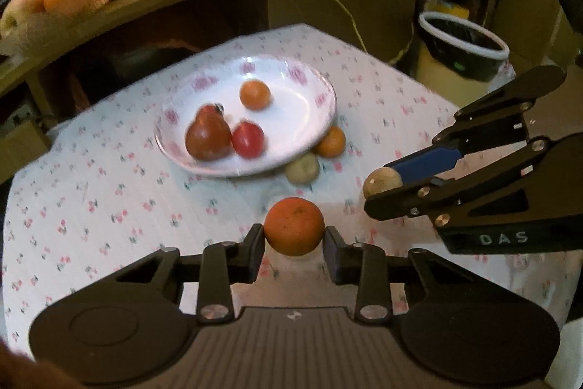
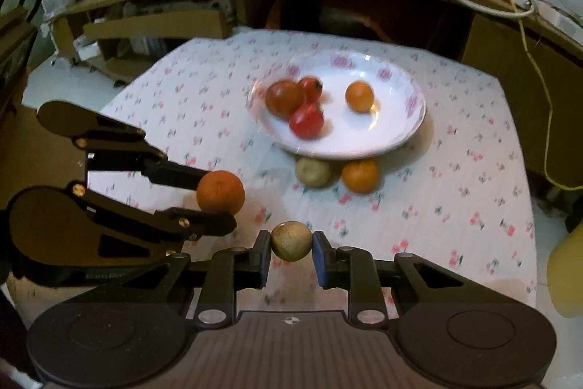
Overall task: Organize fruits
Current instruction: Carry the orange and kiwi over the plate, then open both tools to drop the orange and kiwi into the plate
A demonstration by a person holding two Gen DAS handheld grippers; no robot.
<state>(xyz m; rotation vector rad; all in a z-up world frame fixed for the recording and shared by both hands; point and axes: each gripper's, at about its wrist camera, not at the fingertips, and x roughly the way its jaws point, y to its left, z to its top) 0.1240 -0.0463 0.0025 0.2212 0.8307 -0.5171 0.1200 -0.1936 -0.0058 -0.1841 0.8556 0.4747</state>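
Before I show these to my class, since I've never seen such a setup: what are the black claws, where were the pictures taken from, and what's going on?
The claws are two hand-held grippers, one in each of a person's hands, each carrying a camera that looks along its fingers. One picture comes from each camera.

The left gripper is shut on an orange. The right gripper is shut on a small tan round fruit.

On the floral tablecloth stands a white plate holding a brownish pear, a red fruit and a small orange. Beside the plate lie another small orange and a pale fruit.
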